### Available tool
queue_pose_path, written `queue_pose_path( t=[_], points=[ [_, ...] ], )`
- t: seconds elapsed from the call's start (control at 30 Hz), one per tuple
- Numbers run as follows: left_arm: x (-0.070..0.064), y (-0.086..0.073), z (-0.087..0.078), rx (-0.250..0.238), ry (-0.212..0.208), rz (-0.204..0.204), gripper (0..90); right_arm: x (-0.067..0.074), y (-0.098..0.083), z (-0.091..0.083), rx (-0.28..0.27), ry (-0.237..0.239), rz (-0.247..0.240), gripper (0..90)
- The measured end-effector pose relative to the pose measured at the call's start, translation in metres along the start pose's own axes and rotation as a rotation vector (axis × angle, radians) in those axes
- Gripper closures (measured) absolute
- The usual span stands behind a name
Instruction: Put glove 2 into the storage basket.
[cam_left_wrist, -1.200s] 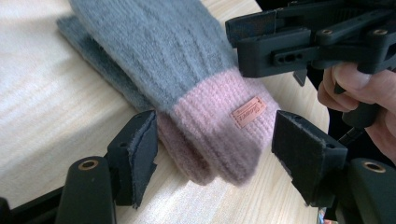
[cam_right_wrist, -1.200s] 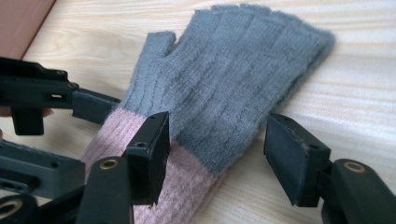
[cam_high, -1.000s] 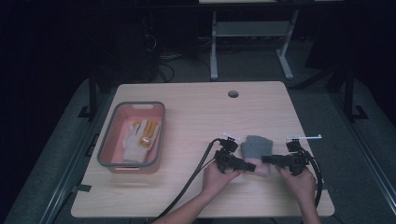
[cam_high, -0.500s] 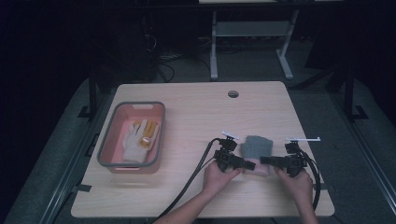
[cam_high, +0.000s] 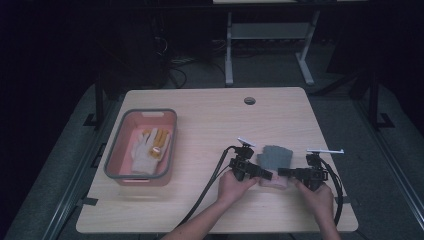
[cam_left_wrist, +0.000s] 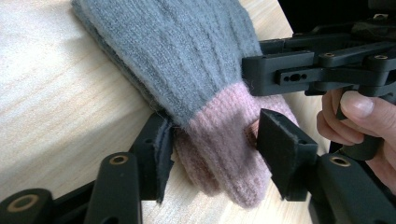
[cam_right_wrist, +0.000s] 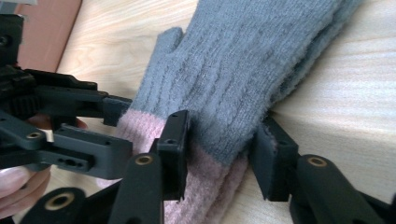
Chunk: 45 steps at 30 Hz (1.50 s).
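A grey knitted mitten (cam_left_wrist: 187, 60) with a pink cuff (cam_left_wrist: 224, 140) lies on the light wooden desk (cam_left_wrist: 60, 102). The left gripper (cam_left_wrist: 212, 149) has its jaws on either side of the cuff, and they have just been closing on it. The right gripper (cam_left_wrist: 322, 70), held by a hand (cam_left_wrist: 355, 121), reaches the cuff from the far side.

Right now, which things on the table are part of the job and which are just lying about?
In the job:
- grey mitten with pink cuff
- left gripper, jaws just closing around the cuff
- right gripper, jaws just closing around the mitten's other edge

Lying about:
- pink bin
- white and yellow gloves in the bin
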<state>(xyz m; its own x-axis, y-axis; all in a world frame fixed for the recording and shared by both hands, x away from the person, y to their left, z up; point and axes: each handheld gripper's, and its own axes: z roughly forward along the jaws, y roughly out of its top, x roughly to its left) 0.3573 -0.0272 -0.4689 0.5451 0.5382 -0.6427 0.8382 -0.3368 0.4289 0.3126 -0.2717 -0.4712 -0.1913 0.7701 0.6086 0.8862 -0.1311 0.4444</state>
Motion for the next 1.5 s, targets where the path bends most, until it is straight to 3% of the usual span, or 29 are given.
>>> queue_pose_path(
  t=[0.3, 0.7, 1.5],
  points=[
    [0.008, 0.002, -0.002, -0.009, -0.065, -0.008, 63.1, 0.003, 0.000, -0.001, -0.020, 0.010, -0.014, 70.7],
    [0.015, 0.000, -0.006, -0.029, -0.109, -0.026, 64.2, 0.008, 0.001, -0.006, -0.031, 0.037, -0.012, 71.8],
    [0.013, -0.004, -0.052, -0.106, -0.088, 0.035, 64.3, 0.043, 0.012, -0.002, -0.054, 0.084, -0.081, 72.0]
  ],
)
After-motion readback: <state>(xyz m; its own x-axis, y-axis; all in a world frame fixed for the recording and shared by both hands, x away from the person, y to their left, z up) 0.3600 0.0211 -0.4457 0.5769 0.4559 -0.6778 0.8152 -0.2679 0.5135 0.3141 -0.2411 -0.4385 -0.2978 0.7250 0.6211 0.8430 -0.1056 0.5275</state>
